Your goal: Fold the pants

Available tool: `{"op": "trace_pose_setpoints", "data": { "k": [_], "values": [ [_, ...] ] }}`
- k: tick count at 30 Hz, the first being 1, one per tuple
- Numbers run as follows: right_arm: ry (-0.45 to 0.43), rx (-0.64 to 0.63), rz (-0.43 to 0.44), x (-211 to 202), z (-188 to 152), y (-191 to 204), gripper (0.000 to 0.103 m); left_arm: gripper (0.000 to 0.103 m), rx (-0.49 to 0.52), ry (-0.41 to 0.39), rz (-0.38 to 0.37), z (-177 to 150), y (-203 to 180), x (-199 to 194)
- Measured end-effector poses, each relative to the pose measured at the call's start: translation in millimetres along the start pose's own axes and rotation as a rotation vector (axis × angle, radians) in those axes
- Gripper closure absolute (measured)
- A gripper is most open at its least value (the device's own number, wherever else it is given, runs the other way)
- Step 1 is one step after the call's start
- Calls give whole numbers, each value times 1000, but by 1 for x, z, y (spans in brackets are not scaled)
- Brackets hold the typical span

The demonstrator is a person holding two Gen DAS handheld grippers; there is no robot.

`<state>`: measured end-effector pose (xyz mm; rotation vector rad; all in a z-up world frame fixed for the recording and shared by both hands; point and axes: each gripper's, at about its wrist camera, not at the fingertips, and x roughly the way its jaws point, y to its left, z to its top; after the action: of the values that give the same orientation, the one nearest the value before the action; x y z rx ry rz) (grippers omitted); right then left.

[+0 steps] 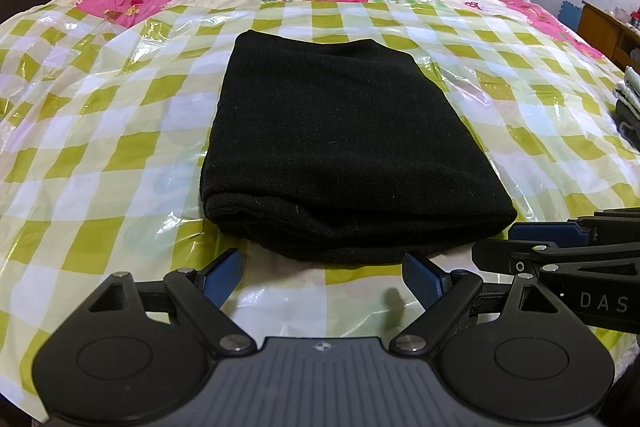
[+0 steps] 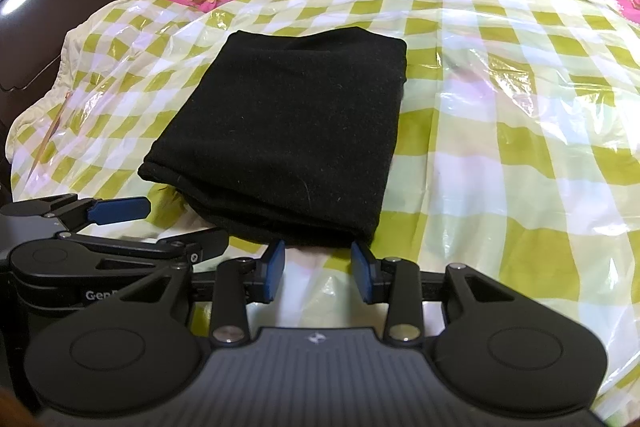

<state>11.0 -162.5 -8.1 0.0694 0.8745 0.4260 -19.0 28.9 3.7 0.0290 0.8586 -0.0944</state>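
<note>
Bed [image 1: 100, 131] under clear plastic over green check holds the black pants [image 1: 340, 147] mid-bed as a compact stacked rectangle, left gripper [image 1: 324, 277] and right gripper [image 2: 318, 269] both released, empty, just near its near edge; folding looks finished, next likely withdraw or square edges.

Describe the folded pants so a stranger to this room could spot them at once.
Start at the bed, covered by a glossy green-and-white checked sheet. In its middle, just ahead of the open left gripper and right gripper, lie the pants, folded into a thick rectangle. They are the only plain black thing on that bright pattern.
</note>
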Motion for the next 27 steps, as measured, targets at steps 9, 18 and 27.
{"op": "trace_pose_setpoints", "data": {
  "k": [9,18,27],
  "values": [
    [3,-2,-5,0,0,1,66,6,6,5,8,0,-1,-1],
    [6,-5,-11,0,0,0,66,6,9,6,11,-1,-1,-1],
    [4,-14,-25,0,0,3,66,6,10,6,12,-1,-2,-1]
  ]
}}
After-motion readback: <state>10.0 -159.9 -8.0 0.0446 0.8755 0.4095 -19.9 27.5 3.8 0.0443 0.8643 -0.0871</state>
